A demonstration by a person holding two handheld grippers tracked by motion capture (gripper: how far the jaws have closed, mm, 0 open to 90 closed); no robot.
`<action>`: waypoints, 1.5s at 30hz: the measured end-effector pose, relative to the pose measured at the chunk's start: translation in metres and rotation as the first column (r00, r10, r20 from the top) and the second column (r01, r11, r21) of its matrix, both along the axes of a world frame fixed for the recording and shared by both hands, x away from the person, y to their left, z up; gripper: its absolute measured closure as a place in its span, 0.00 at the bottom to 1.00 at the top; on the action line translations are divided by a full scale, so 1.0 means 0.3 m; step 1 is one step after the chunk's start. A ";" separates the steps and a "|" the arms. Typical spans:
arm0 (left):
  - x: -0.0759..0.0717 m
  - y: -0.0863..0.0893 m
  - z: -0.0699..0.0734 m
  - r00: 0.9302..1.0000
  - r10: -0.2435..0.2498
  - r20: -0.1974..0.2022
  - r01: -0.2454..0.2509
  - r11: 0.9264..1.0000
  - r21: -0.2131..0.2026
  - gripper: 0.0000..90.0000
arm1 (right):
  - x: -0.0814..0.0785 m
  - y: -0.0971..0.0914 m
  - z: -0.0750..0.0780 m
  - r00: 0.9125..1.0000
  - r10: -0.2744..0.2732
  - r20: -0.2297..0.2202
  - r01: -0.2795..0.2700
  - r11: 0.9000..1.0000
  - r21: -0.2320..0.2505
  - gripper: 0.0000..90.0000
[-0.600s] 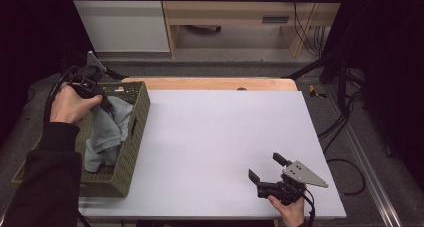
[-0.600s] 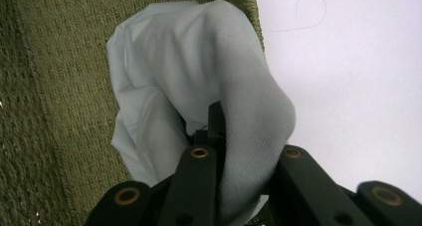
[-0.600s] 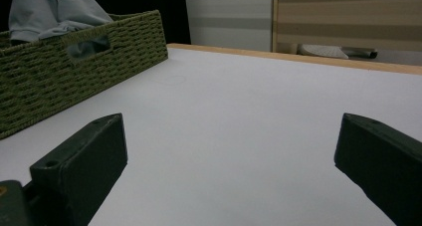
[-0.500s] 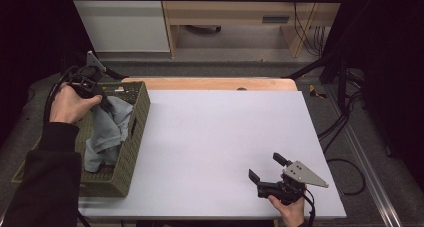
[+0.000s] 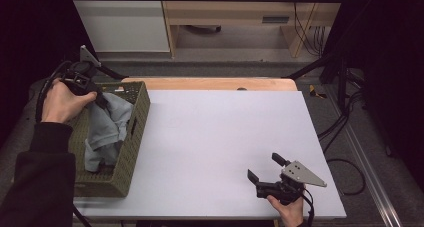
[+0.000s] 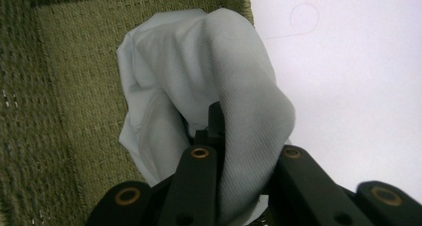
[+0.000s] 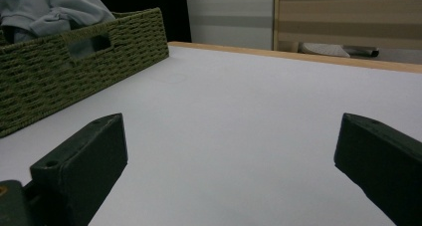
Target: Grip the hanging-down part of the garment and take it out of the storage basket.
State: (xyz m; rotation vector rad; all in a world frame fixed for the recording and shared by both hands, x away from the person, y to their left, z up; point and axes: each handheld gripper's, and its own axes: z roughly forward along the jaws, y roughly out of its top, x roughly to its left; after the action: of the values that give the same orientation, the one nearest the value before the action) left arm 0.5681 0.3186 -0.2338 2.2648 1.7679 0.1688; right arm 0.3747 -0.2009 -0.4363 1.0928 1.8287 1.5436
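A pale grey-blue cloth (image 5: 107, 124) hangs out of an olive woven basket (image 5: 131, 159) at the table's left side. My left gripper (image 5: 97, 98) is shut on the cloth's upper fold and holds it above the basket. In the left gripper view the cloth (image 6: 234, 91) bunches between the two black jaws, over the basket floor (image 6: 59, 101). My right gripper (image 5: 265, 168) rests low on the table near the front right, jaws wide open with nothing between them. The right gripper view looks across the white table (image 7: 259, 116) toward the basket (image 7: 64, 71) and cloth (image 7: 45, 9).
The white tabletop (image 5: 225, 132) stretches between basket and right gripper, with a wooden strip (image 5: 210, 83) along its far edge. Behind stand a white cabinet (image 5: 120, 19) and a wooden shelf unit (image 5: 240, 12). Cables (image 5: 345, 132) trail off the right side.
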 end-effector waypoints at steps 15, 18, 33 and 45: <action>-0.048 0.029 0.121 0.999 0.010 0.051 -0.010 1.000 -0.007 0.93 | 0.003 0.002 0.004 1.000 0.004 0.002 -0.004 1.000 -0.005 0.01; -0.060 0.031 0.167 0.998 0.011 0.064 -0.011 1.000 -0.002 0.93 | 0.003 0.002 0.004 1.000 0.007 0.003 -0.007 1.000 -0.005 0.01; -0.090 0.015 0.267 0.995 0.007 0.103 -0.008 1.000 0.006 0.93 | 0.020 0.051 0.029 0.999 0.046 0.012 -0.046 0.999 0.009 0.01; -0.074 0.002 0.272 0.996 0.000 0.092 -0.002 1.000 0.015 0.93 | 0.098 0.215 0.108 0.989 0.138 0.049 -0.139 0.990 0.019 0.01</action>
State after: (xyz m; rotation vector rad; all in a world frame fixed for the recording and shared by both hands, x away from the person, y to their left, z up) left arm 0.5458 0.3191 -0.1522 2.2285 1.7265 0.2829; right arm 0.4040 -0.1363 -0.4039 0.9477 1.8941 1.6585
